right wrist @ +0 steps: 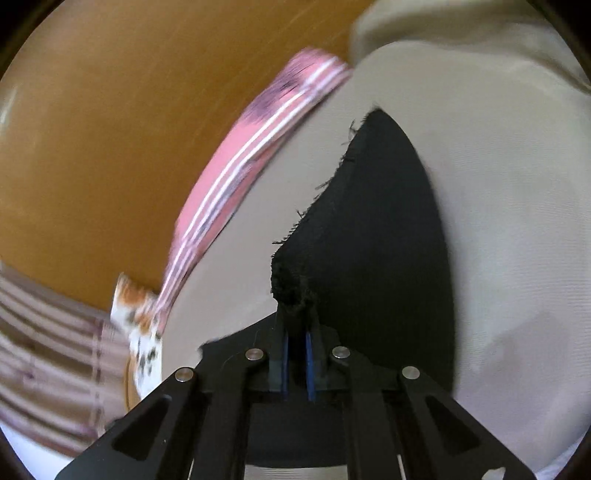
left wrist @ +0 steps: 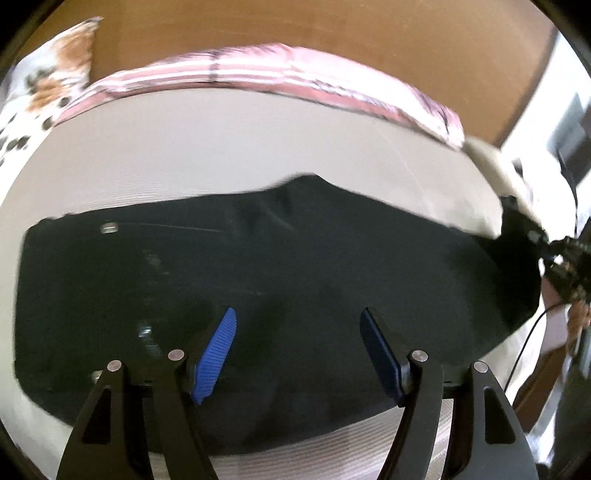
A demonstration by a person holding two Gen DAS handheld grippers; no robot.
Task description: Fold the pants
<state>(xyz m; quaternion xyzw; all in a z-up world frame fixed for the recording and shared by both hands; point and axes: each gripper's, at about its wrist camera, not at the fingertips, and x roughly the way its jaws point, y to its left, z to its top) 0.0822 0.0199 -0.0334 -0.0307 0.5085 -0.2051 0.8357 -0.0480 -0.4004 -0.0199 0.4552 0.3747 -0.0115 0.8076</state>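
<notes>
Black pants (left wrist: 258,258) lie spread across a white bed sheet (left wrist: 221,147), with a metal button (left wrist: 109,227) showing at their left end. My left gripper (left wrist: 298,312) hovers over the pants' near part, open, and its blue pads (left wrist: 218,354) hold nothing. In the right wrist view my right gripper (right wrist: 297,328) is shut on a frayed corner of the pants (right wrist: 369,240), and the cloth rises from the sheet (right wrist: 517,221) to the jaws. The right gripper also appears at the right edge of the left wrist view, at the lifted end of the pants.
A pink striped cloth (left wrist: 258,74) lies along the bed's far edge against a wooden headboard (left wrist: 295,26). A floral pillow (left wrist: 48,81) sits at the far left. A cream pillow (right wrist: 443,29) lies beyond the pants. Cables hang at the right (left wrist: 524,343).
</notes>
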